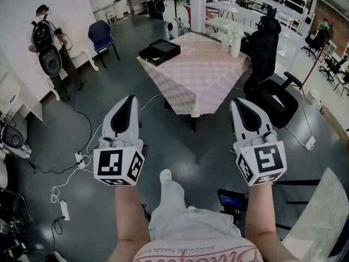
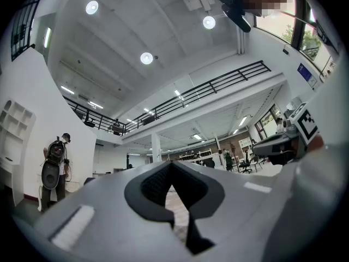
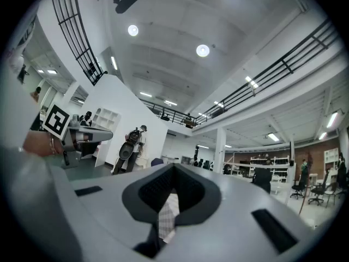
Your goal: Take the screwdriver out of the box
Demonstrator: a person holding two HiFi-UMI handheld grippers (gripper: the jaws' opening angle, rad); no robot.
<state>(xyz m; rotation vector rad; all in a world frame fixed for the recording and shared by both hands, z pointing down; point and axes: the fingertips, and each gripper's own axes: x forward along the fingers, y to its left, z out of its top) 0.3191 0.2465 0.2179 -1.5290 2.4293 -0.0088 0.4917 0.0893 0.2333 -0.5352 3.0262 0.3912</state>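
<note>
I am looking at someone standing on the dark grey floor (image 1: pixel 180 146), well apart from a square counter (image 1: pixel 204 89) draped in a pink-and-white checked cloth. The person holds a grey-and-white tool out in each hand, side by side.

The left claw (image 1: pixel 130 99) is pinched fully closed, its tips meeting on nothing. The right claw (image 1: pixel 237 101) looks the same, tips together and empty, with only a strip of checked cloth showing through the gap behind them.

A flat black box (image 1: pixel 159 52) sits on the counter's far left corner, close to the edge. I cannot make out the screwdriver from back here. A white bottle-shaped container (image 1: pixel 235 47) stands near the counter's far right corner.

A stretch of floor lies between the claws and the counter. A high-backed black office chair (image 1: pixel 272 89) stands just beside the counter's right side, its seat turned toward the near corner. Off to the left, a white power strip (image 1: pixel 64 210) and loose white cables (image 1: pixel 57 190) trail across the floor near the left claw. Farther back on that side a blue chair (image 1: pixel 102 36) stands alone. By the white wall another person carrying a black backpack (image 1: pixel 50 53) stands well clear. A white pillar (image 1: pixel 197 4) rises behind the counter.
</note>
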